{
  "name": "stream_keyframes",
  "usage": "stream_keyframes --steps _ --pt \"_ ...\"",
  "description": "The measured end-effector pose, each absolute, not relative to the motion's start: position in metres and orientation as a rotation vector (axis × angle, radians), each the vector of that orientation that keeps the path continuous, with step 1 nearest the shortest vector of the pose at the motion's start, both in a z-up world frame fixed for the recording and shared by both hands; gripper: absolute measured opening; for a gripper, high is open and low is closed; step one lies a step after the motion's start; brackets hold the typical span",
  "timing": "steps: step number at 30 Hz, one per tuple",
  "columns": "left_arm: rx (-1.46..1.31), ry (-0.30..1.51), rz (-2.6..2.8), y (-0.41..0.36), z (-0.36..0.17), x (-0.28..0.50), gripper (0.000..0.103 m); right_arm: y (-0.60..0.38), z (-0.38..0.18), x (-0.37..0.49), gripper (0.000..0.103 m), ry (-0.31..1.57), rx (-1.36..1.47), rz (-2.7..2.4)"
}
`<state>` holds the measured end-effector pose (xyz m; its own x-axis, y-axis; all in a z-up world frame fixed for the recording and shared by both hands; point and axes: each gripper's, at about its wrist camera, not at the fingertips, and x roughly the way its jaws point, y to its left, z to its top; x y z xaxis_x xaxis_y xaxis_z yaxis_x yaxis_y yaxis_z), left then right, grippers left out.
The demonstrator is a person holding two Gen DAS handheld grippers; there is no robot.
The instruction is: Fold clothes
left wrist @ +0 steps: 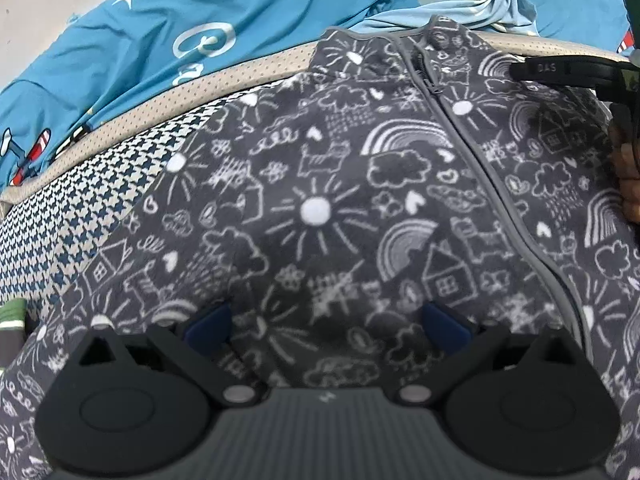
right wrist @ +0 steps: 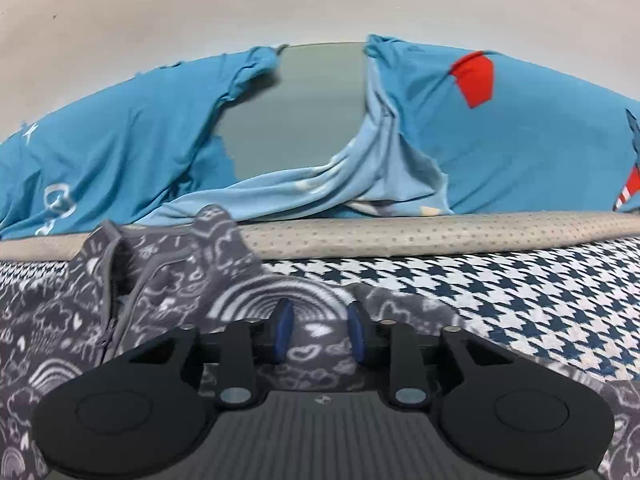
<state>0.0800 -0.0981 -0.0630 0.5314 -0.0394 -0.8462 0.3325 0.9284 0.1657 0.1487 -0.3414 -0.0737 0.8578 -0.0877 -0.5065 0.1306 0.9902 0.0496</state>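
Observation:
A dark grey fleece jacket [left wrist: 320,208] with white doodles and a grey zip lies spread on the houndstooth cover [left wrist: 60,224], collar at the far side. My left gripper [left wrist: 326,326] hovers low over its chest, jaws wide and open, nothing pinched between the blue pads. In the right wrist view the same jacket [right wrist: 80,320] lies to the left, and its edge runs under my right gripper [right wrist: 320,332]. That gripper's jaws stand narrow, with a ridge of jacket fabric between the pads; I see no firm pinch. One black finger [left wrist: 552,69] of the right gripper shows by the jacket's shoulder.
Beyond the jacket runs a beige mesh border [right wrist: 440,236]. Behind it lies crumpled blue printed cloth [right wrist: 520,140] around a grey panel [right wrist: 304,108], under a pale wall. A hand [left wrist: 626,168] shows at the right edge and something green [left wrist: 12,312] at the left.

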Motion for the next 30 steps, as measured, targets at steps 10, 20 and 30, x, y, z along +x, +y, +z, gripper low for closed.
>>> stream_keyframes --steps 10,20,30 --pt "0.443 0.916 -0.207 -0.095 -0.048 0.064 0.103 -0.329 -0.049 0.114 0.044 0.516 0.082 -0.078" --pt "0.344 0.868 -0.274 -0.092 -0.025 0.036 0.103 -0.300 -0.046 0.051 0.050 0.568 -0.025 0.066" --pt "0.340 0.872 -0.306 -0.101 -0.027 0.006 0.103 -0.291 -0.053 -0.014 0.060 0.593 -0.059 0.135"
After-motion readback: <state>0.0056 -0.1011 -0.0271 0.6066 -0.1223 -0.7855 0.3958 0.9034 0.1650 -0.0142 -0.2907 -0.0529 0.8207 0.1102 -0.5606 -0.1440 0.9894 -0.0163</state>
